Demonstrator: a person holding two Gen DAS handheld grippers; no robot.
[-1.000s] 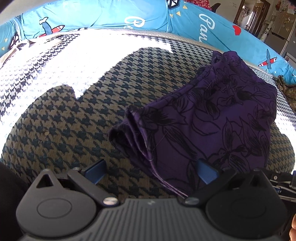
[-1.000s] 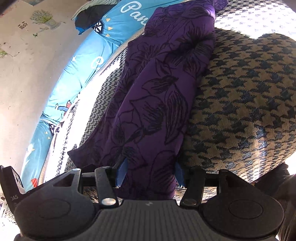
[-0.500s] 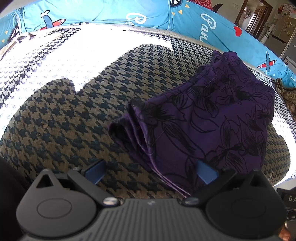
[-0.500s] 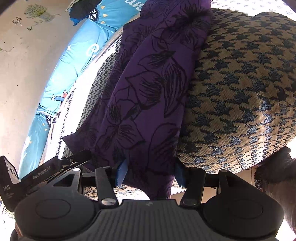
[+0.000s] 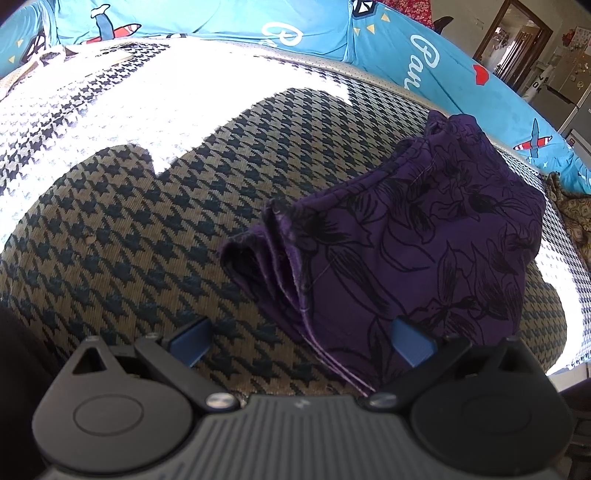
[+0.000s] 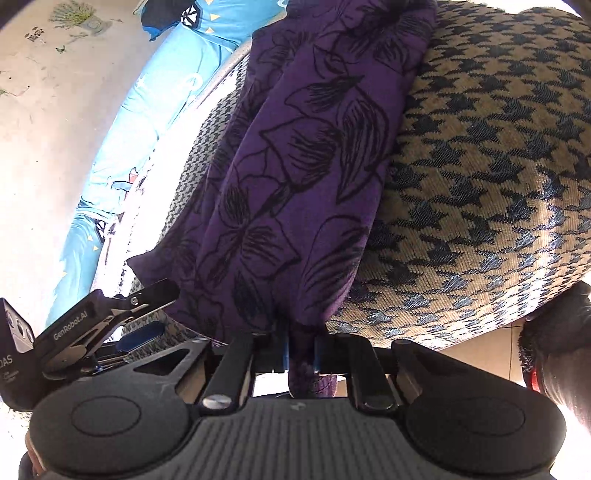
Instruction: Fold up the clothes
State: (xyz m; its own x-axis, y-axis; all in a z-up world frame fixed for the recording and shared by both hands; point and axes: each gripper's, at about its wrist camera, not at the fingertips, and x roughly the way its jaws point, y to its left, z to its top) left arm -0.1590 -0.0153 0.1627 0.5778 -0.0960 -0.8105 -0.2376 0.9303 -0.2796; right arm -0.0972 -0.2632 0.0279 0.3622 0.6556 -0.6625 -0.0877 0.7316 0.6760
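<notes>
A houndstooth-patterned cushion (image 5: 122,229) in tan and dark blue fills the foreground, part in shadow, part in glaring sunlight. Behind it runs a bright blue cover (image 5: 229,22) printed with aeroplanes and white lettering. A doorway (image 5: 517,40) shows at far right, and pale floor (image 6: 55,122) lies beside.

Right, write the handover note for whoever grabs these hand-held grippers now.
Left hand-held gripper: open, empty, low over the houndstooth cushion, its right finger at the purple garment's near edge.
Right hand-held gripper: shut on the garment's near end, at the cushion's front edge.
Garment: purple, black floral print, already folded into several layers, lying on the cushion in front of the blue sofa back.
Left to do: probably one more fold, then release and smooth it flat.
</notes>
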